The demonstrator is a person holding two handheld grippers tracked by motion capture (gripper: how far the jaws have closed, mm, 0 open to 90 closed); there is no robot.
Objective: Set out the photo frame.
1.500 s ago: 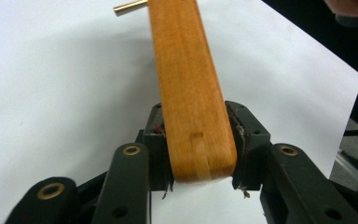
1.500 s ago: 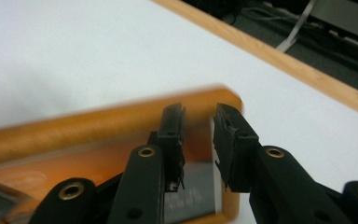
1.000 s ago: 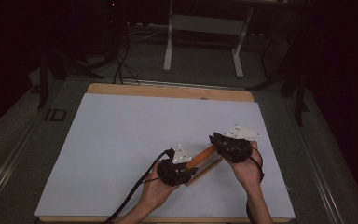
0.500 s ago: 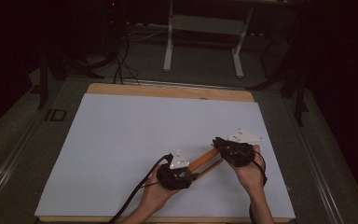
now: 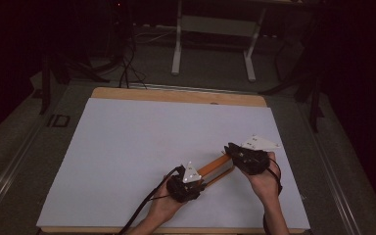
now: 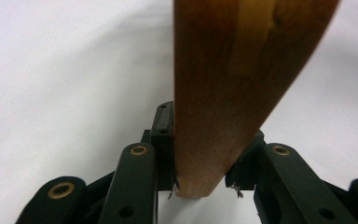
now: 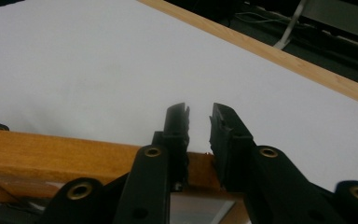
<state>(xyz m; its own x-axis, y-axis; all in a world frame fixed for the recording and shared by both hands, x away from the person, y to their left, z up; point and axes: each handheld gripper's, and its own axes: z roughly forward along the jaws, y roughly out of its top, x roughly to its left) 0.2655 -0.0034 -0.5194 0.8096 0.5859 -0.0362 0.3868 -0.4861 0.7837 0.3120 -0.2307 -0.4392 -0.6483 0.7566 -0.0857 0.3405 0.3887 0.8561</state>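
Note:
A flat wooden frame (image 5: 216, 168) with a grey pane spans the gap between my two grippers, near the table's front right. My left gripper (image 5: 199, 179) holds its near-left end. In the left gripper view the jaws have just been closing, and both pads of my left gripper (image 6: 200, 179) press on the frame's brown rail (image 6: 233, 70). My right gripper (image 5: 231, 150) sits at the frame's far-right end. There the jaws of my right gripper (image 7: 199, 122) have just been opening. They stand a narrow gap apart over the frame's corner rail (image 7: 51, 156) and pane (image 7: 200, 207). Whether they pinch the wood is unclear.
A white sheet (image 5: 152, 142) covers the wooden tabletop (image 5: 176, 95), bare to the left and behind the frame. Beyond the far edge stand a metal stand's legs (image 5: 177, 54) and loose cables (image 5: 125, 66) on a dark floor. A black cable (image 5: 147, 208) trails from my left gripper.
My left gripper and its end of the frame have come down a little, towards the table's near edge. The right gripper has hardly shifted.

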